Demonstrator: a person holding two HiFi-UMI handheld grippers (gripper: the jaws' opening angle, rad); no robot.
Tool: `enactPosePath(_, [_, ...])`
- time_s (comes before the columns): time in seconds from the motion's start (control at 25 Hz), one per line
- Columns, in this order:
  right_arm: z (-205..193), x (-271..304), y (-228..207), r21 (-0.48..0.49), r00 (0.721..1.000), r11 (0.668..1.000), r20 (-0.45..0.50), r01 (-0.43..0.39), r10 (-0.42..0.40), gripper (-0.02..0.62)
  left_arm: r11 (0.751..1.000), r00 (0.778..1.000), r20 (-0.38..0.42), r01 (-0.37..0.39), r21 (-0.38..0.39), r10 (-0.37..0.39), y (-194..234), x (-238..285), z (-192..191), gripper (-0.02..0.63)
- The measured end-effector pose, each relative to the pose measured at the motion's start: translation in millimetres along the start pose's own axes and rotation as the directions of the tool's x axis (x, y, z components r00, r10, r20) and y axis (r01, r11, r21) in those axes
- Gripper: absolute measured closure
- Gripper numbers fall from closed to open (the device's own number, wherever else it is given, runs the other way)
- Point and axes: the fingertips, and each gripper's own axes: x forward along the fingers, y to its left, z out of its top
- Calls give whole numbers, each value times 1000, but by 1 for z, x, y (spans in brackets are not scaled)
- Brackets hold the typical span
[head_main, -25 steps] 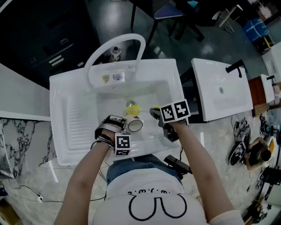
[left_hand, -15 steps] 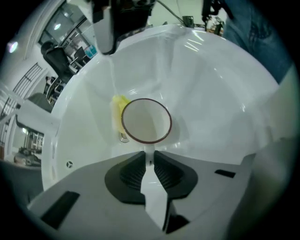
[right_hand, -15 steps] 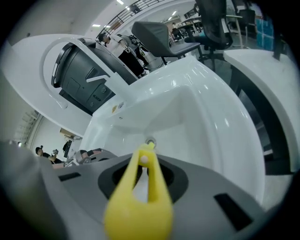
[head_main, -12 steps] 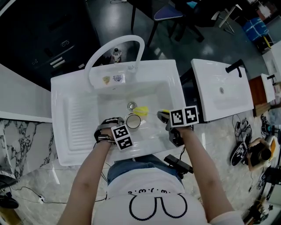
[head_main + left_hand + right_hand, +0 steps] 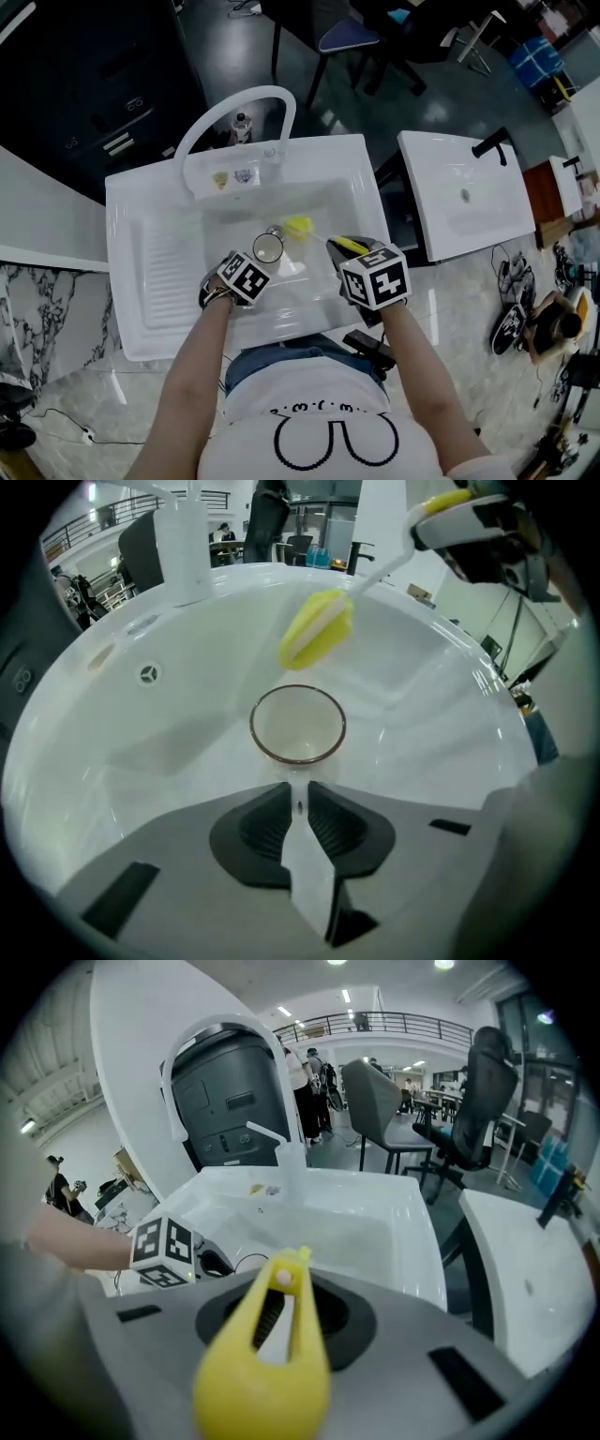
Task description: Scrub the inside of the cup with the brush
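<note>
The cup (image 5: 298,726) is held over the middle of the sink (image 5: 150,253), above the basin floor, with its mouth turned up and back toward the person. That is likely so the inside can be seen and reached from above. The left gripper (image 5: 298,803) is pinched nearly together on a thin white part at the cup's near side, probably its handle. This keeps the jaws clear of the rim and leaves the opening free.

The right gripper (image 5: 278,1316) is pressed onto the yellow looped handle of the brush (image 5: 317,630) and holds it out over the sink's basin. A grip that far back gives the long stem room to swing. The yellow head hangs just past the cup's rim, toward the sink's back wall, outside the cup and apart from it. I judge the scrub stroke is not under way at this instant.

Two small stickers (image 5: 232,176) sit on the sink's back ledge, too small to read. The shirt (image 5: 319,441) has a line of small letters over a drawn shape, and I cannot make the letters out with confidence. The marker cubes carry only black-and-white squares, no words
</note>
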Motion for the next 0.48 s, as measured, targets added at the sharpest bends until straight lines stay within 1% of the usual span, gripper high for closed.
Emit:
enactPosePath(0.16, [9, -9, 4, 16, 999, 1000, 43, 11, -12, 555, 1000, 999, 18, -30, -6, 30, 4, 0, 3, 534])
enactPosePath(0.24, [13, -14, 5, 34, 998, 999, 64, 21, -23, 555, 999, 998, 40, -45, -6, 45, 6, -5, 4, 515])
enactPosePath(0.32, [17, -20, 8, 51, 996, 998, 89, 25, -29, 555, 999, 995, 85, -40, -30, 42, 7, -14, 7, 466])
enactPosePath(0.4, [22, -24, 10, 51, 992, 998, 115, 36, -41, 555, 997, 988, 146, -43, -62, 52, 12, -28, 13, 444])
enactPosePath(0.48, [27, -27, 12, 37, 988, 997, 140, 60, -65, 555, 993, 972, 221, -61, -100, 82, 21, -47, 20, 442])
